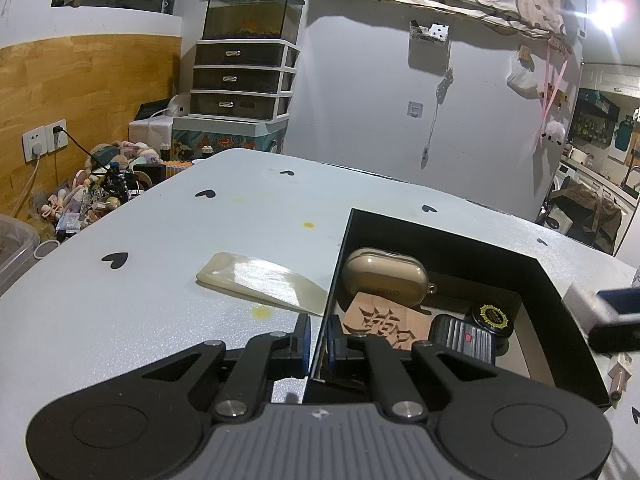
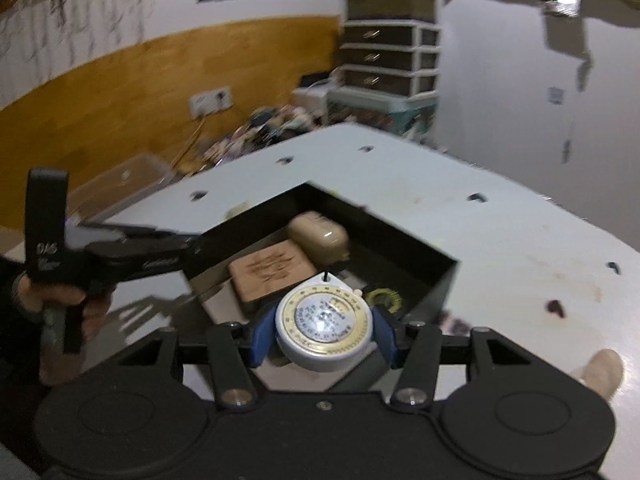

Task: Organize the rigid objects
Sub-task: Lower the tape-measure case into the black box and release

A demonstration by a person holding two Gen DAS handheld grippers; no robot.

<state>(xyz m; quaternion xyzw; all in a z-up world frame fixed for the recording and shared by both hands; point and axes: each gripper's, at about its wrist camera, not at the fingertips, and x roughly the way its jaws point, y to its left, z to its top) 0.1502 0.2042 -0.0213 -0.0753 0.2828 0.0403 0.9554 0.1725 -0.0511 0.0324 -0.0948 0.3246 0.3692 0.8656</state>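
A black open box (image 1: pixel 560 280) stands on the grey table. Inside lie a beige earbud case (image 1: pixel 384 276), a carved wooden block (image 1: pixel 384 320), a black ribbed case (image 1: pixel 464 338) and a black round tin (image 1: pixel 494 316). My left gripper (image 1: pixel 318 344) is shut on the box's near left wall. My right gripper (image 2: pixel 322 334) is shut on a round white tape measure (image 2: pixel 322 326) and holds it above the box (image 2: pixel 440 276). The right gripper's edge shows at the right of the left wrist view (image 1: pixel 612 312). The right wrist view is blurred.
A flat cream comb-like piece (image 1: pixel 260 280) lies on the table left of the box. A pencil-like stick (image 1: pixel 618 376) lies right of it. A beige object (image 2: pixel 600 372) sits at the table's right. Drawers (image 1: pixel 244 76) and floor clutter (image 1: pixel 100 184) lie beyond the table.
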